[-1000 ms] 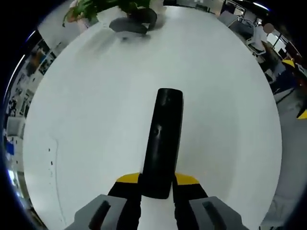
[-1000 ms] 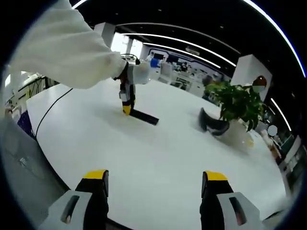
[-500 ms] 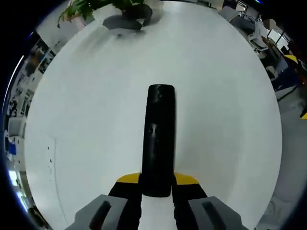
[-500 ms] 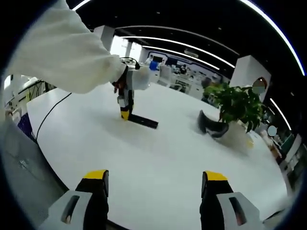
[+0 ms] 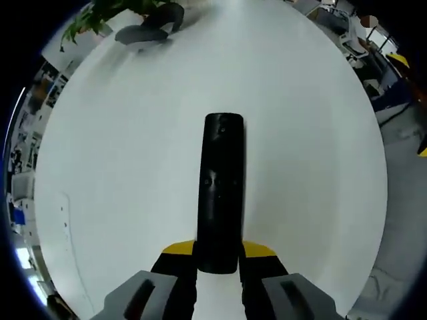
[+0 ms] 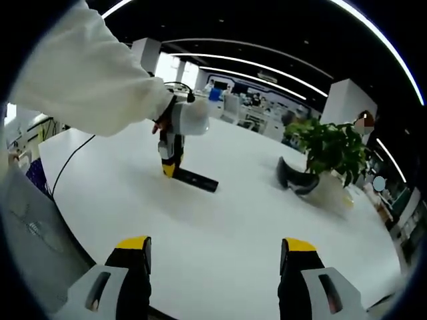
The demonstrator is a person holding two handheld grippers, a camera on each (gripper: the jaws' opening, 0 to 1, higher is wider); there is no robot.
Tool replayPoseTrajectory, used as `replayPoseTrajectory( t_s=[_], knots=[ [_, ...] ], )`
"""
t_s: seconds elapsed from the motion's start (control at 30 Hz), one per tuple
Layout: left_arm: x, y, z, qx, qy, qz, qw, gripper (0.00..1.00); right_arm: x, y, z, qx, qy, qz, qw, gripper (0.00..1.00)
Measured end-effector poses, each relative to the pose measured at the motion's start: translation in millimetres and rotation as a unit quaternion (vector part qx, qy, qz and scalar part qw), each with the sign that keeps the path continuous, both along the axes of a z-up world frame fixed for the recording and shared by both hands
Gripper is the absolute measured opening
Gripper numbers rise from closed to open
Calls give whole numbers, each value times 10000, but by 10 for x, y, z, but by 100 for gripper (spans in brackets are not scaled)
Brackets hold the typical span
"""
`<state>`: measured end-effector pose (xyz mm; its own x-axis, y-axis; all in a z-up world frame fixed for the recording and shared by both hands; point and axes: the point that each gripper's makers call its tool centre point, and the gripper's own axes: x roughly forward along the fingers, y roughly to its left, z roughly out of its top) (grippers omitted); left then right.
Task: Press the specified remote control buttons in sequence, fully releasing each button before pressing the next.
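Observation:
A long black remote control (image 5: 219, 190) lies lengthwise on the white table (image 5: 113, 167), buttons facing up. My left gripper (image 5: 218, 252) is shut on its near end, one yellow-tipped jaw on each side. In the right gripper view, the left gripper (image 6: 170, 167) stands tip-down on the table under a white sleeve (image 6: 87, 73), with the remote (image 6: 196, 179) stretching out to its right. My right gripper (image 6: 215, 248) hovers open over the near part of the table with nothing between its jaws, well short of the remote.
A potted green plant (image 6: 330, 150) and a dark curved object (image 6: 297, 179) sit at the table's far right side; the dark curved object (image 5: 143, 30) is also at the top left of the left gripper view. A thin black cable (image 6: 70, 160) runs across the table's left side.
The left gripper, still shut on the remote, has turned a little, so the remote now points straight up the left gripper view. The right gripper is unchanged.

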<state>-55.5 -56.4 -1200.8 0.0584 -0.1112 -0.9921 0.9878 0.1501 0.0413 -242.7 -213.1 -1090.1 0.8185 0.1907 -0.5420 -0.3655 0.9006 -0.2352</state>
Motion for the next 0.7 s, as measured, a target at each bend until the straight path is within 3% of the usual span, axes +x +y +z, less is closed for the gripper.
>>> replayPoseTrajectory(
  t_s=[0.3,0.7],
  knots=[
    [-211,-7,-2,63,21,-177,9998,23,-6,22,26,36,-56,52,10000,76],
    [-467,-11,-7,-11,38,-136,9999,23,-19,55,43,108,-71,117,9998,74]
  ],
)
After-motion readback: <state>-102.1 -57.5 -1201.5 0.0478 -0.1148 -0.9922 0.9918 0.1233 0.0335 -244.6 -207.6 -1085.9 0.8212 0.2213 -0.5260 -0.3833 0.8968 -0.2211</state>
